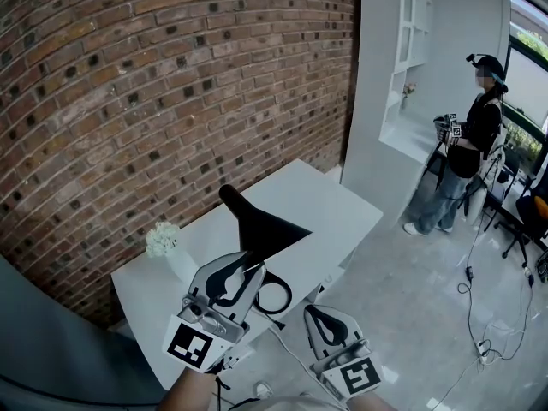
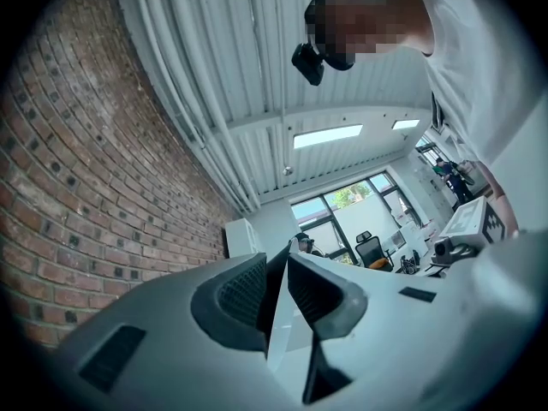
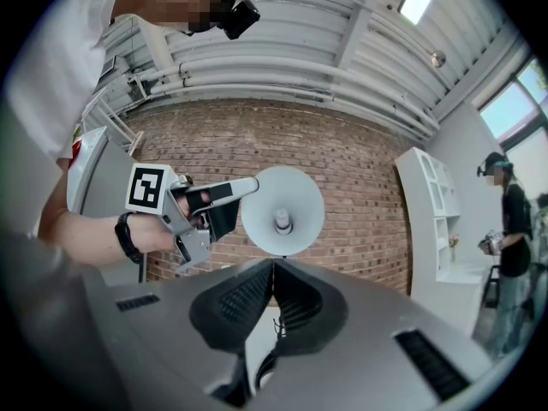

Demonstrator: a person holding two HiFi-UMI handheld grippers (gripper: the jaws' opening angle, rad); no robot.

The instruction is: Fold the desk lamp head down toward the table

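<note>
Rim held: the left gripper (image 1: 248,272) pinches the thin edge of the lamp head (image 1: 267,229), a matte black cone over the white table (image 1: 342,208) beside a rough brick wall (image 1: 128,101). The right gripper (image 3: 272,264) has its ribbed pads together on nothing. Only its view shows the cone's smooth white inside and bulb (image 3: 282,223), just above those tips. The left gripper view catches only a sliver of shade, seemingly pressed between the pads. A black ring (image 1: 290,298) is partly hidden behind that claw.

Brick wall (image 1: 128,84) was red-brown with a pale mortar grid; table (image 1: 342,208) white; desk lamp head (image 1: 261,225) black outside, white inside; left gripper (image 1: 255,266) and right gripper (image 1: 318,313) pale grey, with black-and-white square markers.
</note>
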